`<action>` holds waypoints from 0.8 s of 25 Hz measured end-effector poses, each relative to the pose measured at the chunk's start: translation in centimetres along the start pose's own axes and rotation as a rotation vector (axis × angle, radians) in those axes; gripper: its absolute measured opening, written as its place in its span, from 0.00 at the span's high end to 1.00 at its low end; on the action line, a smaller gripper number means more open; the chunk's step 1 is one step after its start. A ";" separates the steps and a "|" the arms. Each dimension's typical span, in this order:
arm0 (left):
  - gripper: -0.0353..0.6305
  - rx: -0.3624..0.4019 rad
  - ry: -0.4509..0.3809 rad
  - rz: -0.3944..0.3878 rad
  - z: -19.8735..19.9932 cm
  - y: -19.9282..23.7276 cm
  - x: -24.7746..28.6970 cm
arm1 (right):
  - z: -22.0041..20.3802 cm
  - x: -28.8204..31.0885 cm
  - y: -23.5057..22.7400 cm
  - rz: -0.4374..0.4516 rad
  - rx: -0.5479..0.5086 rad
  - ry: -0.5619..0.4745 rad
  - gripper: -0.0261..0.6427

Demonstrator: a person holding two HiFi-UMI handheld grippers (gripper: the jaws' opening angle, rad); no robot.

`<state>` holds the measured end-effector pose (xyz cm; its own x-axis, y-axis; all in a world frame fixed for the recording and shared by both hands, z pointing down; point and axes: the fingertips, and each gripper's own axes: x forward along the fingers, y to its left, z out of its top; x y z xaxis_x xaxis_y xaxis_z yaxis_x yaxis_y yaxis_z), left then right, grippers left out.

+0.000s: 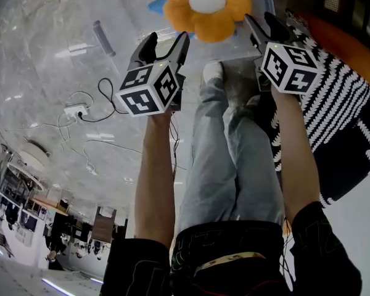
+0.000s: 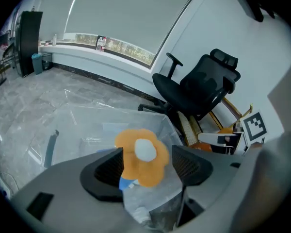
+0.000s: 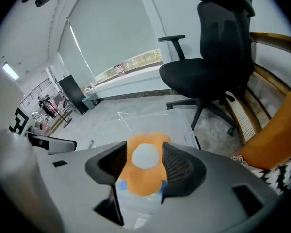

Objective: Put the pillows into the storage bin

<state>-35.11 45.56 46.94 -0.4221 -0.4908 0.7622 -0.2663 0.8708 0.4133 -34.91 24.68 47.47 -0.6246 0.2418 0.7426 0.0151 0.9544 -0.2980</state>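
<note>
The orange flower pillow with its white middle sits over the clear storage bin, between my two tools. Its top petals are cut off by the head view's upper edge, and I cannot tell whether it rests on the bin's bottom. In the left gripper view it looks smeared. Something blue lies in the bin beneath it, mostly hidden, and I cannot say what it is. My left gripper has its fingers spread wide and pressing on nothing, with the pillow showing beyond the gap. My right gripper is likewise parted and empty. By my right arm lies striped black-and-white fabric, cut off at the edge. A black office chair stands behind the bin.
</note>
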 end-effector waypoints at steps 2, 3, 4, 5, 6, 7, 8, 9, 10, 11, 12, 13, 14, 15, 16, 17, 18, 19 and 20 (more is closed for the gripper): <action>0.52 -0.011 -0.006 -0.021 -0.1 -1.1 -0.2 | -0.3 -0.9 0.1 0.032 0.003 0.005 0.61; 0.57 -0.020 -0.011 -0.032 0.0 -1.6 -0.2 | -0.3 -1.2 0.1 0.044 0.007 0.009 0.61; 0.61 -0.026 -0.016 -0.041 0.2 -1.8 -0.2 | -0.3 -1.3 0.3 0.054 0.013 0.012 0.62; 0.65 -0.030 -0.019 -0.049 0.4 -1.9 -0.2 | -0.3 -1.2 0.6 0.063 0.020 0.015 0.62; 0.68 -0.031 -0.023 -0.056 0.5 -2.0 -0.2 | -0.3 -1.2 0.8 0.072 0.028 0.016 0.63; 0.71 -0.032 -0.028 -0.063 0.6 -2.3 -0.2 | -0.4 -1.4 0.9 0.081 0.035 0.016 0.63; 0.75 -0.033 -0.033 -0.069 0.6 -2.9 -0.2 | -0.5 -1.7 0.8 0.088 0.038 0.016 0.65; 0.78 -0.031 -0.036 -0.076 0.4 -3.7 -0.3 | -0.7 -2.2 0.6 0.091 0.039 0.015 0.68; 0.79 -0.023 -0.034 -0.083 0.2 -4.5 -0.3 | -0.8 -2.7 0.3 0.091 0.038 0.014 0.73; 0.79 -0.006 -0.029 -0.091 -0.1 -5.4 -0.4 | -1.0 -3.3 0.0 0.089 0.037 0.012 0.75; 0.79 0.016 -0.023 -0.099 -0.3 -6.3 -0.6 | -1.1 -3.7 -0.3 0.087 0.038 0.008 0.75; 0.80 0.038 -0.018 -0.109 -0.5 -7.1 -0.8 | -1.2 -4.2 -0.5 0.087 0.042 0.002 0.75; 0.81 0.055 -0.014 -0.119 -0.6 -7.7 -1.0 | -1.2 -4.6 -0.6 0.089 0.048 -0.005 0.78; 0.84 0.064 -0.013 -0.128 -0.7 -8.2 -1.2 | -1.2 -4.9 -0.6 0.090 0.054 -0.011 0.80; 0.87 0.069 -0.015 -0.133 -0.6 -8.5 -1.3 | -1.2 -5.1 -0.5 0.091 0.057 -0.016 0.82; 0.90 0.071 -0.019 -0.135 -0.6 -8.6 -1.3 | -1.2 -5.3 -0.5 0.090 0.059 -0.022 0.85; 0.93 0.072 -0.023 -0.134 -0.6 -8.7 -1.3 | -1.2 -5.5 -0.5 0.088 0.061 -0.031 0.89; 0.94 0.074 -0.028 -0.130 -0.8 -9.0 -1.2 | -1.3 -6.0 -0.7 0.089 0.065 -0.042 0.93; 0.95 0.079 -0.033 -0.127 -1.0 -9.8 -1.3 | -1.4 -6.9 -1.1 0.095 0.070 -0.057 0.96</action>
<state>-31.09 37.70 42.38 -0.4090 -0.5987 0.6887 -0.3860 0.7973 0.4640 -29.55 22.21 43.55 -0.6665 0.3179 0.6743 0.0229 0.9128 -0.4078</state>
